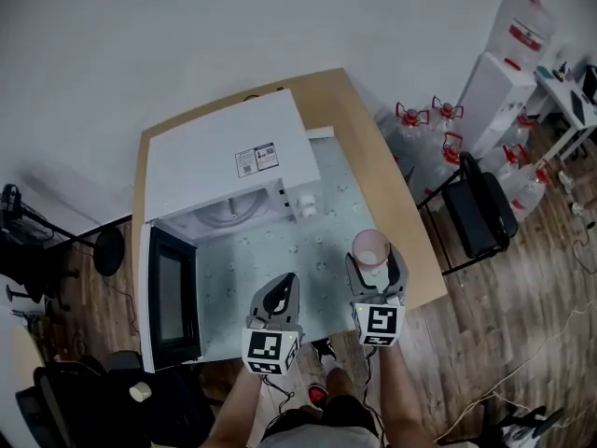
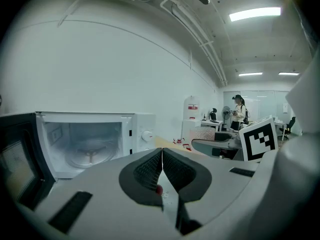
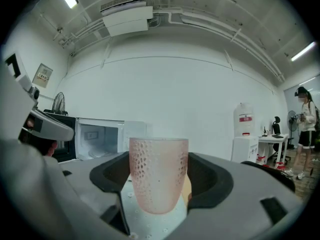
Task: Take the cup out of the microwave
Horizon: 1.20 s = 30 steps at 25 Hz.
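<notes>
A pink dimpled cup [image 1: 370,247] stands upright between the jaws of my right gripper [image 1: 375,261], out on the table's right side and well clear of the microwave. In the right gripper view the cup [image 3: 159,173] fills the gap, with both pads against its sides, just above the mat. The white microwave [image 1: 224,161] sits at the table's back left, its door [image 1: 173,297] swung open to the left and its cavity [image 2: 90,141] holding only the glass turntable. My left gripper [image 1: 283,286] hovers in front of the microwave, jaws shut on nothing [image 2: 162,156].
A pale patterned mat [image 1: 261,259] covers the wooden table [image 1: 373,147]. Right of the table stand several water jugs [image 1: 429,124], a black chair [image 1: 480,203] and a white dispenser [image 1: 494,91]. A person [image 3: 305,129] stands far off to the right.
</notes>
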### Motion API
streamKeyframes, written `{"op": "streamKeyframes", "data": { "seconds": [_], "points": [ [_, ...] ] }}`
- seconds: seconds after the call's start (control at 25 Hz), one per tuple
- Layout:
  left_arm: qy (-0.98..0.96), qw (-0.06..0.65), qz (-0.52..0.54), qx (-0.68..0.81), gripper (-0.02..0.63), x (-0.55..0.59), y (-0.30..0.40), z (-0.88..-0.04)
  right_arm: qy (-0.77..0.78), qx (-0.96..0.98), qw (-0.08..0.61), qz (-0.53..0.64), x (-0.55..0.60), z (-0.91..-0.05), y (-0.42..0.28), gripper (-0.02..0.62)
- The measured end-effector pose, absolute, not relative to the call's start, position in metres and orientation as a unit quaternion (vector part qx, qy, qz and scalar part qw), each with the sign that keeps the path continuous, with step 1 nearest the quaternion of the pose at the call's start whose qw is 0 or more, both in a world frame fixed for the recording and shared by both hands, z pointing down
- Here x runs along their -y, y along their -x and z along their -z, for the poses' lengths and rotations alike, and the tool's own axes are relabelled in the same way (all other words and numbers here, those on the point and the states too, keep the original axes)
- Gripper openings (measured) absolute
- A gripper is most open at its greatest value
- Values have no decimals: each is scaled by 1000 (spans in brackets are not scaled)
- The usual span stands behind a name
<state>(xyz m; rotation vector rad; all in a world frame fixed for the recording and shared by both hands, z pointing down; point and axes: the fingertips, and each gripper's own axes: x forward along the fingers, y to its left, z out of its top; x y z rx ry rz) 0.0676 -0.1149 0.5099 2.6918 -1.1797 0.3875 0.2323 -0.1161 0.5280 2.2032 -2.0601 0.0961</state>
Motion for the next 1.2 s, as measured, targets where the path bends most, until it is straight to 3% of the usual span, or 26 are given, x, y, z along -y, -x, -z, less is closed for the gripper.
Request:
{"op": "streamKeyframes", "data": {
  "seconds": [1.2],
  "points": [
    [-932, 112, -182, 292, 25, 107, -173, -592, -795, 589, 116, -89, 75, -629, -352, 365]
  ]
}}
